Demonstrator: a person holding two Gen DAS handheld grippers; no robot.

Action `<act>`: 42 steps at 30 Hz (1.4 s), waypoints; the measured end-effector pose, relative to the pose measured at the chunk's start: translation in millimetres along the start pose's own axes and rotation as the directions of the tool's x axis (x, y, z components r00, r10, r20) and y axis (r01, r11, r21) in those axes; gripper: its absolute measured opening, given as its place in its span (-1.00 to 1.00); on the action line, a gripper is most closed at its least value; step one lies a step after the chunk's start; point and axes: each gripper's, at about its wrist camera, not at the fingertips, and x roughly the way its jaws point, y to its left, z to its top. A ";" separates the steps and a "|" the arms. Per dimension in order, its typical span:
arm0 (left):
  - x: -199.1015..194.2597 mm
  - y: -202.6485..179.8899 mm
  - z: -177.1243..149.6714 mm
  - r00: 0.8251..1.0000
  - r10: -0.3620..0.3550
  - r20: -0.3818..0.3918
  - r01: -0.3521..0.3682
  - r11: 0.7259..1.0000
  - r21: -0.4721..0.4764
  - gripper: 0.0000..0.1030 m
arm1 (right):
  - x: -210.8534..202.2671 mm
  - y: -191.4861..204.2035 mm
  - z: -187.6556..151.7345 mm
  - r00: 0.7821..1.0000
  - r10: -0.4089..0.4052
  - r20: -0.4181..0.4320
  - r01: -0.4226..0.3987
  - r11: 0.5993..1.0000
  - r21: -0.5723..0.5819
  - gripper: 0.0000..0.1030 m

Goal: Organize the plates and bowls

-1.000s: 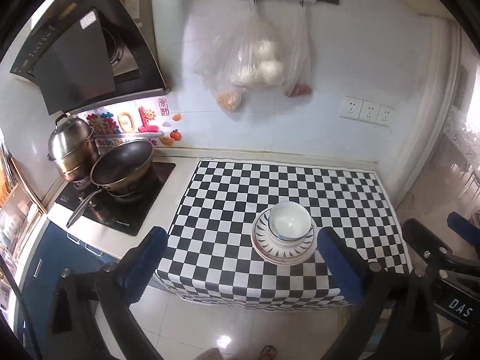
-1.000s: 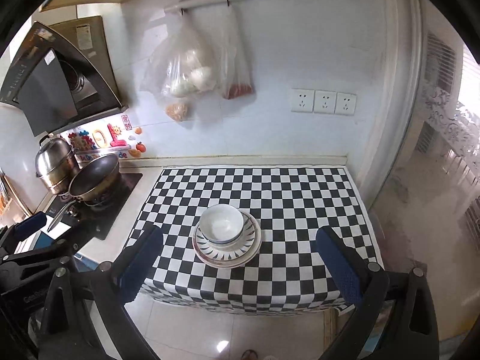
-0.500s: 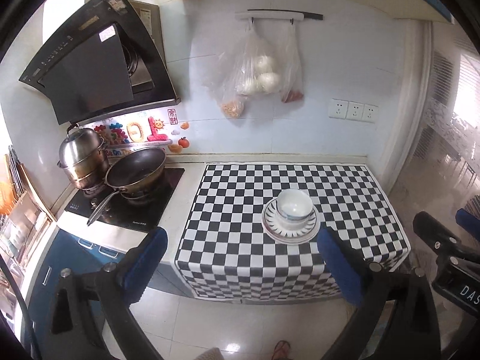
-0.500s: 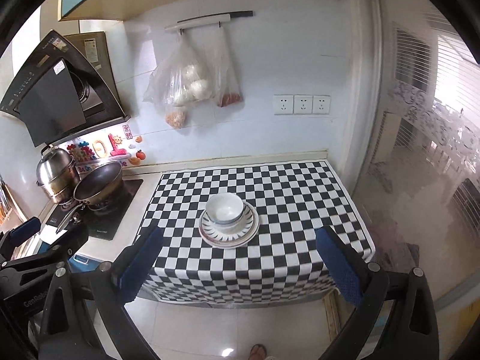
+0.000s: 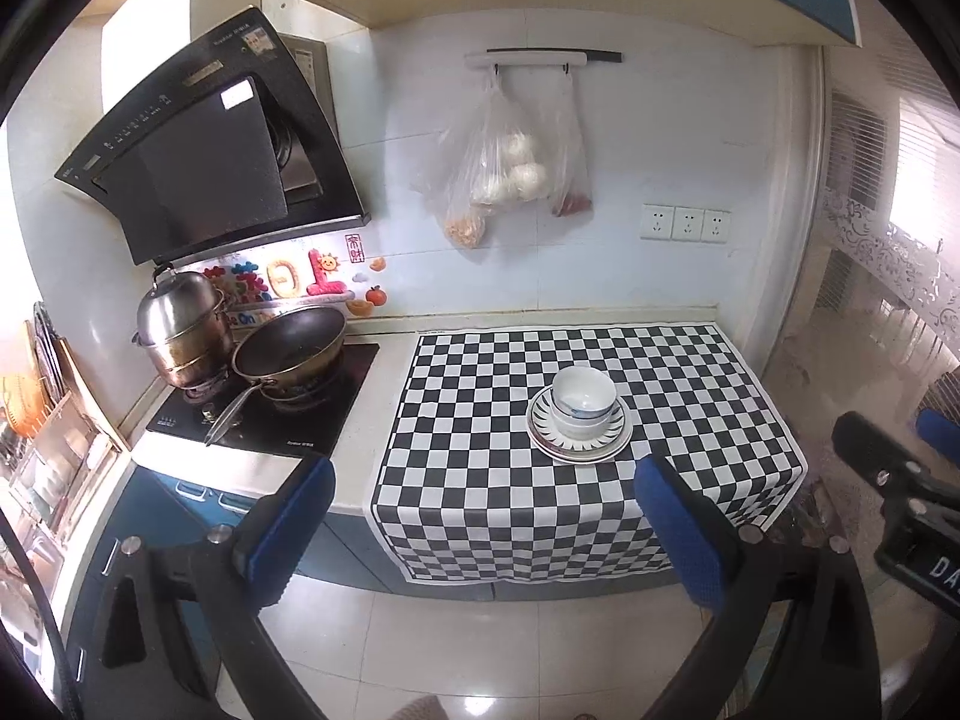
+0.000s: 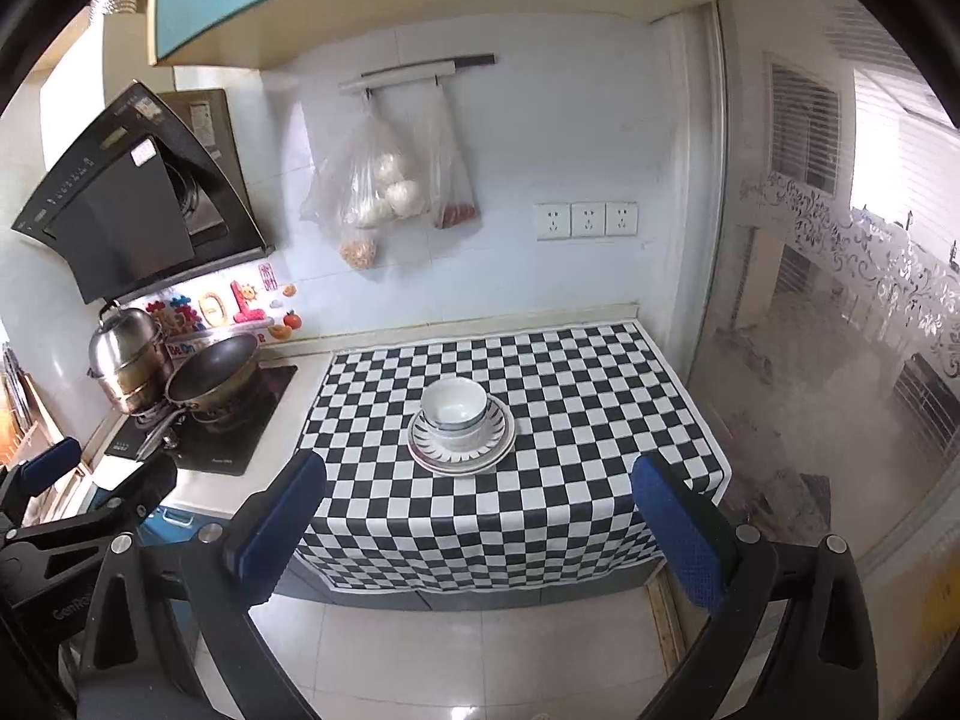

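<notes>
Well back from the tabletop [image 5: 372, 414], I have both claws spread wide with nothing between their blue pads. My left claw [image 5: 480, 534] hangs over the floor [image 5: 456, 654] off the near edge, and the stacked bowls [image 5: 583, 399] sit beyond it, far and slightly right of its centre line, well apart from either pad. From my right claw [image 6: 477, 531] the same bowls [image 6: 454, 409] lie straight ahead and a little left, again well apart. The bowls rest nested on stacked striped plates [image 6: 498, 444], which sit on the checkered cloth [image 6: 600, 396] near its middle. To the left, a wok [image 5: 288, 348] and a steel steamer pot [image 5: 180, 324] stand on the cooktop [image 5: 336, 420].
</notes>
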 end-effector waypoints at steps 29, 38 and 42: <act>-52.5 -18.9 -17.4 0.999 0.007 0.039 -0.006 1.000 -0.023 0.99 | -53.3 -25.0 -11.1 0.999 -0.028 0.020 0.029 0.999 -0.046 1.00; -54.2 -22.6 -19.5 0.999 0.011 0.037 -0.010 1.000 -0.018 0.99 | -55.0 -28.4 -13.0 0.999 -0.028 0.019 0.029 0.999 -0.042 1.00; -55.2 -23.9 -19.2 0.999 0.010 0.041 -0.010 1.000 -0.017 0.99 | -56.0 -30.0 -11.7 0.999 -0.028 0.026 0.029 0.999 -0.039 1.00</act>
